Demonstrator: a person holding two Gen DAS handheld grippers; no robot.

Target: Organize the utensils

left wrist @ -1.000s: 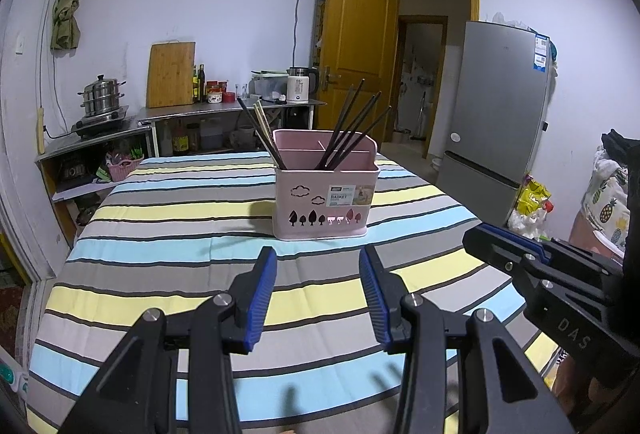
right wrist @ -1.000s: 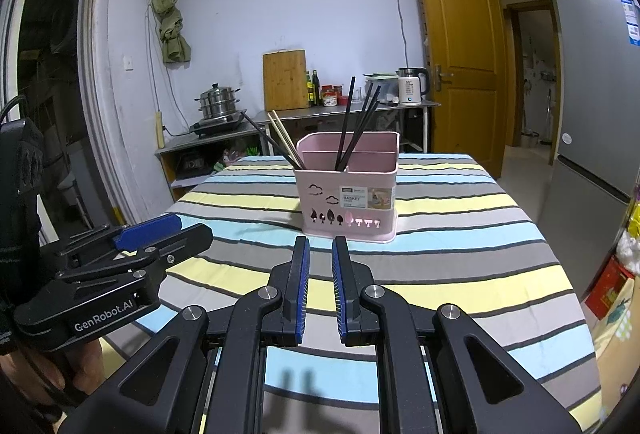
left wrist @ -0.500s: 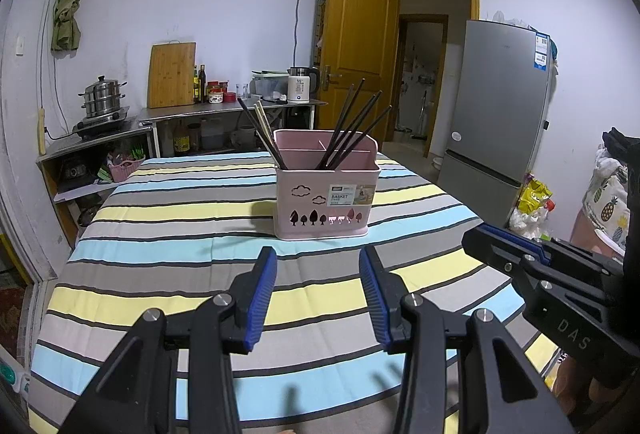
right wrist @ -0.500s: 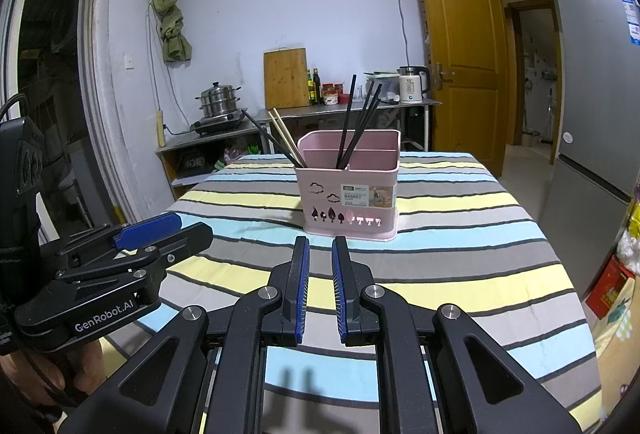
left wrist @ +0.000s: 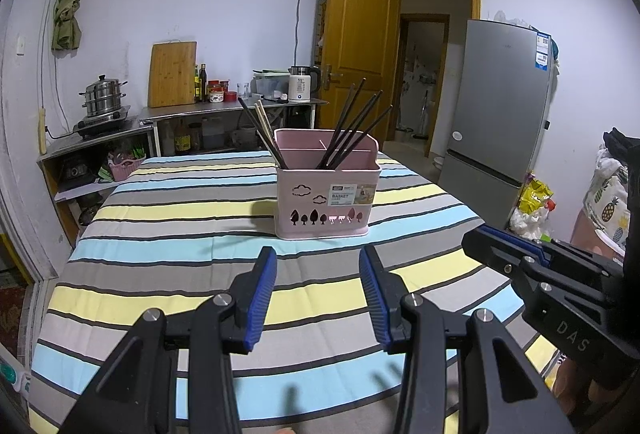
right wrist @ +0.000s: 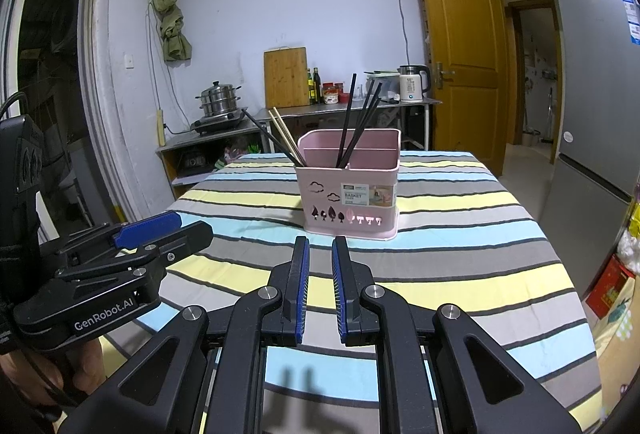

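A pink utensil basket [left wrist: 326, 194] stands on the striped table [left wrist: 160, 210], also in the right wrist view [right wrist: 350, 190]. Black chopsticks [left wrist: 352, 126] lean in its right compartment. Wooden chopsticks [left wrist: 267, 132] and a black one lean in its left compartment; they show in the right wrist view [right wrist: 286, 138] too. My left gripper [left wrist: 318, 266] is open and empty, short of the basket. My right gripper [right wrist: 320, 254] is nearly closed with a narrow gap, empty, short of the basket. Each gripper shows in the other's view: the right one [left wrist: 500, 246], the left one [right wrist: 160, 230].
A steel counter [left wrist: 224, 112] at the back holds a cutting board [left wrist: 172, 74], bottles, a kettle [left wrist: 300, 88] and a steamer pot [left wrist: 103, 100]. A fridge [left wrist: 500, 106] stands right of the table, beside an open door [left wrist: 352, 46].
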